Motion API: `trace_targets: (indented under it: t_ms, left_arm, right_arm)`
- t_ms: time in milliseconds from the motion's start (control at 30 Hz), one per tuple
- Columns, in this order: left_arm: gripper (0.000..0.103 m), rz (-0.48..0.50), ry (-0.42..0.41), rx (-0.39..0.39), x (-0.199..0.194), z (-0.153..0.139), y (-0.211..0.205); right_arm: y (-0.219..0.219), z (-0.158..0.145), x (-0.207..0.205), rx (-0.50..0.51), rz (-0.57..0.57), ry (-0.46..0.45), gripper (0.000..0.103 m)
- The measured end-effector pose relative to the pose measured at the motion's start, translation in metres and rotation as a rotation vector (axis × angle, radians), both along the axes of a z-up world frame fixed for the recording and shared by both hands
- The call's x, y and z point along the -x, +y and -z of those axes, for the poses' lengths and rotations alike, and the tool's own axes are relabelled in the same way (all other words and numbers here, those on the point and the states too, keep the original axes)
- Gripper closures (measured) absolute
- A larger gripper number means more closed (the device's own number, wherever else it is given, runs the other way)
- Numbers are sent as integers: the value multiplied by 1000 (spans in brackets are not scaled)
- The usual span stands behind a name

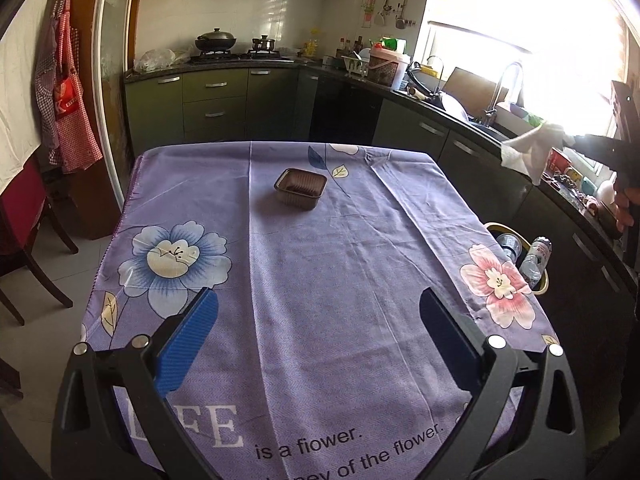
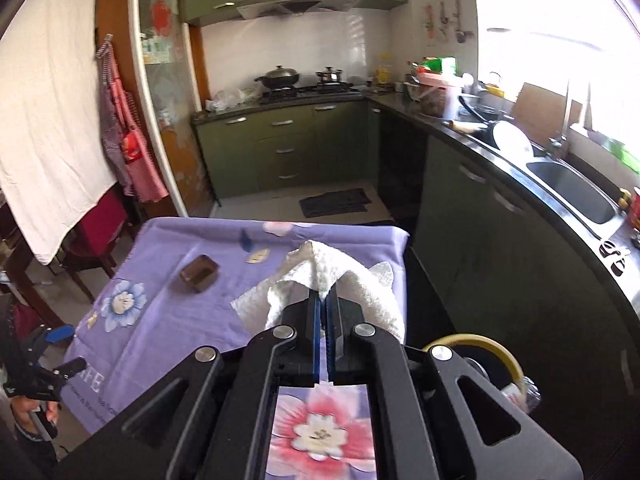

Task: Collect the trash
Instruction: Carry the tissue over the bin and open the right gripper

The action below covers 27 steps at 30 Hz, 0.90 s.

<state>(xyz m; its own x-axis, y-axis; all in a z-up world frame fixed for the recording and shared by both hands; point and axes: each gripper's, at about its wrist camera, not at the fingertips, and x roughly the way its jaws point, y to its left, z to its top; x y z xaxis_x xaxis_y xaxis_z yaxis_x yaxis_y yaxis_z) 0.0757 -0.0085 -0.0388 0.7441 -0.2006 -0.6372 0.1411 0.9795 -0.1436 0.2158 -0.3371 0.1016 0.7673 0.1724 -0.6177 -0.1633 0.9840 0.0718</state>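
Note:
My right gripper [image 2: 323, 295] is shut on a crumpled white paper towel [image 2: 320, 276] and holds it in the air above the table's right side; in the left wrist view the towel [image 1: 528, 152] hangs from that gripper at the far right. A brown plastic tray [image 1: 301, 189] sits on the purple flowered tablecloth [image 1: 320, 300] near the far middle; it also shows in the right wrist view [image 2: 199, 273]. My left gripper [image 1: 318, 328] is open and empty, low over the near part of the table. A yellow-rimmed trash bin [image 1: 540, 286] beside the table's right edge holds plastic bottles [image 1: 536, 260].
The bin's rim [image 2: 480, 340] shows under my right gripper. Dark kitchen counters with a sink [image 2: 572, 192] run along the right. A stove with pots [image 1: 236, 46] stands at the back. A red chair [image 1: 24, 216] and hanging aprons [image 1: 68, 92] are to the left.

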Motion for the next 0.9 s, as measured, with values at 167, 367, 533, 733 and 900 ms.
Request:
trace_targets:
  t_ms: [167, 367, 533, 733, 900]
  left_arm:
    - [7, 41, 25, -2, -13, 4, -19]
    - [7, 81, 50, -26, -23, 9, -37]
    - [7, 98, 66, -45, -35, 12, -44]
    - [7, 120, 77, -50, -43, 15, -44]
    - [7, 144, 67, -135, -73, 8, -43]
  right_arm:
    - [-76, 41, -14, -35, 120, 114, 100]
    - [-117, 98, -34, -54, 183, 271, 83]
    - [-114, 150, -22, 21, 158, 439, 41]
    - [-111, 142, 27, 9, 226, 339, 41]
    - [-85, 121, 51, -33, 182, 256, 40]
